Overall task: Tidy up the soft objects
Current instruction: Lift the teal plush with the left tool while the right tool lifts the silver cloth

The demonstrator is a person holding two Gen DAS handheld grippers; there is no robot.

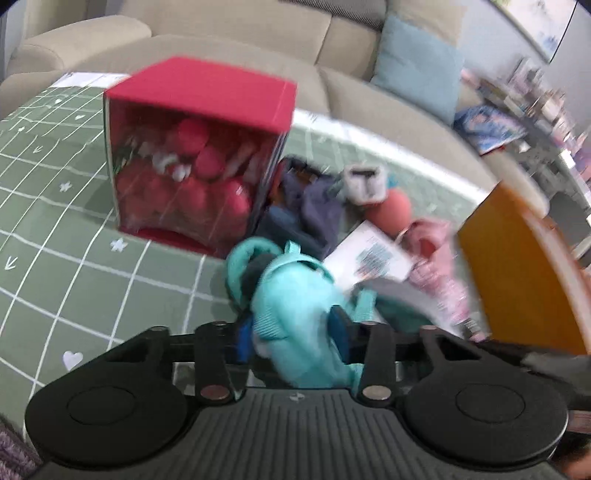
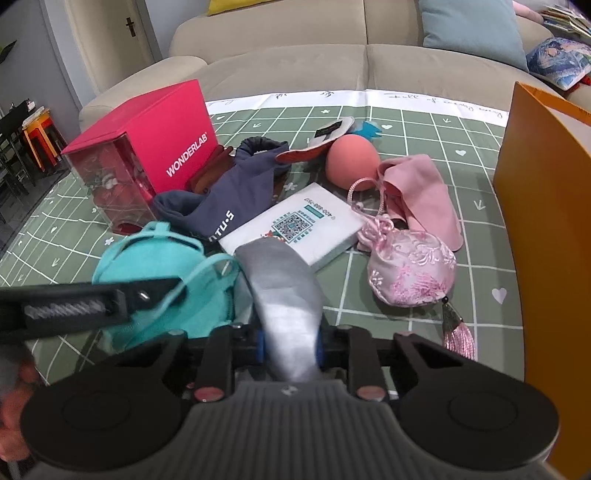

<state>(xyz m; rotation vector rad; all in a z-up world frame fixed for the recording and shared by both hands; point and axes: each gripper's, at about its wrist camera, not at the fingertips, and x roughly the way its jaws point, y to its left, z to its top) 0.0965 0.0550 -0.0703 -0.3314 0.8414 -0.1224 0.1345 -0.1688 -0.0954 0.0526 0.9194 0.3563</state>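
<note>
While both grippers are working the pile on the green grid tablecloth (image 2: 424,295), each one is clamping something soft. Left gripper (image 1: 293,334) is gripping the teal pouch (image 1: 295,299); blue pads are pressing on both sides of it, and the pouch body is bulging up between the fingers. Left view is motion-blurred, so fine detail is hard to read. Right gripper (image 2: 290,345) is pinching a grey fabric piece (image 2: 282,288), pads tight on its near end, the far end arching up and over toward the white card box (image 2: 299,225).

In the right view the left gripper's finger (image 2: 85,304) is coming in from the left edge and sitting against the teal pouch (image 2: 159,273), just beside the grey piece.

Rest of the pile is sitting behind:
- navy sock (image 2: 236,195) is lying draped between the red box (image 2: 162,136) and the white card box, touching both
- pink embroidered pouch (image 2: 410,273) with tassel (image 2: 458,332) is lying right of the card box
- pink cloth (image 2: 424,192) is lying just behind that pouch
- salmon ball (image 2: 351,160) is resting behind the card box, beside the pink cloth
- red box with 1 clear side is standing at back left, red and white items showing inside
- orange panel (image 2: 546,221) is standing upright at the right edge

Beige sofa (image 2: 295,62) is filling the background, with a light blue cushion (image 2: 472,29) on it.
</note>
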